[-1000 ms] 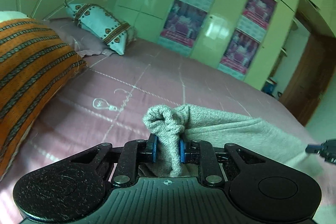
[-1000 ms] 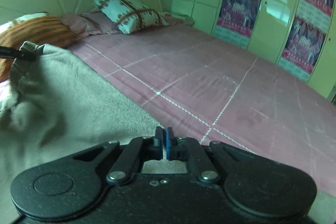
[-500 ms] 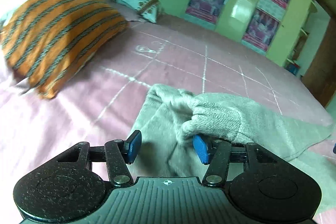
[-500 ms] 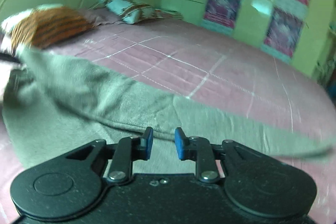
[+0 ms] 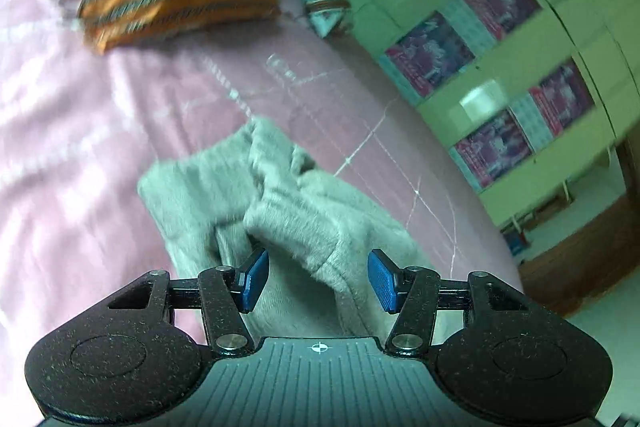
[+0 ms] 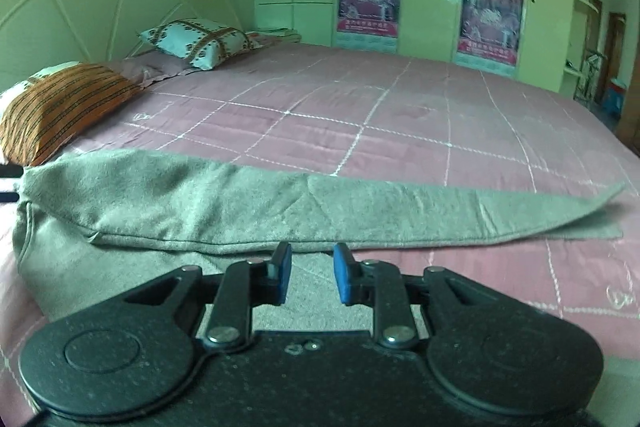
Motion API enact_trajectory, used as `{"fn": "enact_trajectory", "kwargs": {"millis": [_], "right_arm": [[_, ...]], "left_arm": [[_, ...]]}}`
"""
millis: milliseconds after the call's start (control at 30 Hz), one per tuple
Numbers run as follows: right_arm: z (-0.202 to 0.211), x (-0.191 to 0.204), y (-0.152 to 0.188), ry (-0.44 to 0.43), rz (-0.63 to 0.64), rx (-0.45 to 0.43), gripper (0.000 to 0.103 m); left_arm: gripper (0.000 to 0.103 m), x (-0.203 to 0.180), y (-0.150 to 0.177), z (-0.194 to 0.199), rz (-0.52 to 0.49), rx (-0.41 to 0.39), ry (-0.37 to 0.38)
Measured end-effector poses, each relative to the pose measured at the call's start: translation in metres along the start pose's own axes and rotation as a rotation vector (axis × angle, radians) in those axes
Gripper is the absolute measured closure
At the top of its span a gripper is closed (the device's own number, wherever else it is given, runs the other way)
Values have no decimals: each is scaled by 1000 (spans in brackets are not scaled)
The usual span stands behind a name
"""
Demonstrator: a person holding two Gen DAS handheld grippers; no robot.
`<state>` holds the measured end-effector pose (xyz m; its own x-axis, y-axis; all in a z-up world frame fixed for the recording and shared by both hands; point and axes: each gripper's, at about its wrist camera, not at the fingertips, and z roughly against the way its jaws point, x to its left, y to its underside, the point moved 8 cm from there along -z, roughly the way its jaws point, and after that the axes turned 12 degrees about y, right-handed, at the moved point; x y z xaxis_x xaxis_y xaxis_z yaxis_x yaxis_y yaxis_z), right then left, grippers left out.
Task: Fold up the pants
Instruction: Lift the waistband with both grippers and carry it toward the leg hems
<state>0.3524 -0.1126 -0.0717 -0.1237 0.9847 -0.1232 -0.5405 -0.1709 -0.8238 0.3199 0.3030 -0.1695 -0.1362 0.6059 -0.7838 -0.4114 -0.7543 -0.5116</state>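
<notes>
Now grey pants (image 5: 288,203) lie loose between the parted left tool (image 5: 316,281).

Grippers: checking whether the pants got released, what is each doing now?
Left gripper: open, pants loose between its jaws.
Right gripper: open, holding nothing.
</notes>
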Motion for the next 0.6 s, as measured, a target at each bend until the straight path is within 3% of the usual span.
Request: {"fn": "enact_trajectory", "kwargs": {"millis": [100, 233, 267, 300, 467, 600], "right_arm": [[-14, -4, 1, 3, -65, 27, 82], [-48, -6, 2, -4, -148, 84, 75], [-56, -7, 3, -11, -174, 96, 73], [-66, -8, 3, -25, -215, 117, 71], [-109, -15, 15, -76, -429, 239, 70], [-128, -20, 18, -100, -545, 264, 69]], "left_arm": [[49, 5, 0, -17, 47, 0, 17], [51, 8, -7, -31, 35, -7, 28], [63, 9, -10, -34, 29, -1, 32], [66, 10, -12, -38, 23, 9, 38], [68, 13, -28, -46, -25, 40, 55], [69, 14, -37, -51, -56, 58, 63]]}}
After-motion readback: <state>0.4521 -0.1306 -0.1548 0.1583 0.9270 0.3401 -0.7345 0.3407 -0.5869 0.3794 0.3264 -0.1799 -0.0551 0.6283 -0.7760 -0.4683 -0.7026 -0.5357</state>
